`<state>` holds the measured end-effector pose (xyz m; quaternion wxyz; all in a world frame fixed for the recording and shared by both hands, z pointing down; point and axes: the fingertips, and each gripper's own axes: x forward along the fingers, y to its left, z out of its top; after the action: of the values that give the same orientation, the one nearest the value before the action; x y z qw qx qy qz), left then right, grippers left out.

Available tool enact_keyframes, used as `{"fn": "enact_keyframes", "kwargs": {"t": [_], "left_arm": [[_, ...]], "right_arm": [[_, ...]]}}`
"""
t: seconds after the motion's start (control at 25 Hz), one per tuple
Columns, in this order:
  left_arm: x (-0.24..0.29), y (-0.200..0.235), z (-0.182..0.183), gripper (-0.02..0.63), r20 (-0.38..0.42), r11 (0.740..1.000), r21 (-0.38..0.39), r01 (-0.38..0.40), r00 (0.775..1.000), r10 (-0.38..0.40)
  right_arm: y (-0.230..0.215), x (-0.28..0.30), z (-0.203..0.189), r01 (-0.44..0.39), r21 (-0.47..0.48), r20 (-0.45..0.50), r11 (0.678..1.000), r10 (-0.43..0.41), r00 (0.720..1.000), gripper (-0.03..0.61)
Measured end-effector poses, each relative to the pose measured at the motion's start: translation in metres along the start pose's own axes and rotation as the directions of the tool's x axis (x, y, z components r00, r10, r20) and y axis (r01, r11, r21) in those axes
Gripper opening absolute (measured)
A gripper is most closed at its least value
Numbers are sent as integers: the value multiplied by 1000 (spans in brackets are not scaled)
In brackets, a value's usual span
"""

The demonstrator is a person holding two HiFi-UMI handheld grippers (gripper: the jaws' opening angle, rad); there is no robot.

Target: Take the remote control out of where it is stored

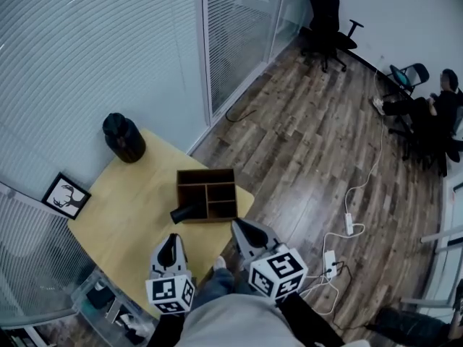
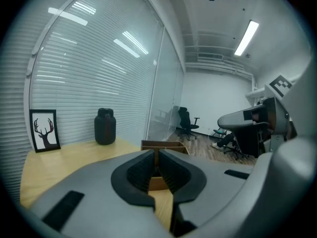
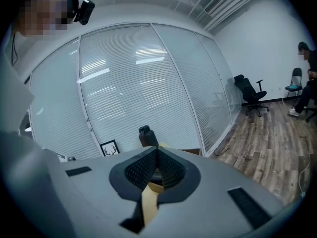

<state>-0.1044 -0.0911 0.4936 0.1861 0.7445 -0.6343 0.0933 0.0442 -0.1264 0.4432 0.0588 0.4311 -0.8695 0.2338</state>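
A brown wooden organizer box (image 1: 207, 192) with several compartments stands on the yellow table (image 1: 126, 201). A black, elongated thing, likely the remote control (image 1: 186, 212), pokes out of the box's near-left corner. My left gripper (image 1: 172, 240) hovers over the table's near edge, short of the box, jaws shut and empty. My right gripper (image 1: 237, 225) is just right of the box's near corner, also shut and empty. In the left gripper view the box (image 2: 161, 145) shows just past the shut left gripper (image 2: 157, 155). The right gripper (image 3: 157, 150) hides the box in its own view.
A black jar (image 1: 123, 137) stands at the table's far corner, with a framed deer picture (image 1: 65, 195) at the left edge. Glass walls with blinds (image 1: 108, 42) run behind the table. Cables and a power strip (image 1: 349, 224) lie on the wooden floor; a person sits far right (image 1: 434, 114).
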Motion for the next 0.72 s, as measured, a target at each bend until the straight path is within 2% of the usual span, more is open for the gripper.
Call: {"fn": "enact_keyframes", "kwargs": {"t": [0.12,0.32,0.56,0.72], "left_arm": [[12,13,-12,9,-41,999,-26,-21,999,20],[28,25,-21,11,-67,997,-57,-55,996,52],[46,31,-28,14,-98,995,-11,-95,991,93],[57,32,-29,65,-114,995,-16,-100,989,97]], "right_arm": [[-1,8,2,-2,1,-12,1000,2,1000,5],[-11,12,9,4,5,-12,1000,-4,1000,5],[-23,15,16,-10,-1,-21,1000,10,1000,5],[-30,18,21,-18,-3,-23,1000,18,1000,5]]}}
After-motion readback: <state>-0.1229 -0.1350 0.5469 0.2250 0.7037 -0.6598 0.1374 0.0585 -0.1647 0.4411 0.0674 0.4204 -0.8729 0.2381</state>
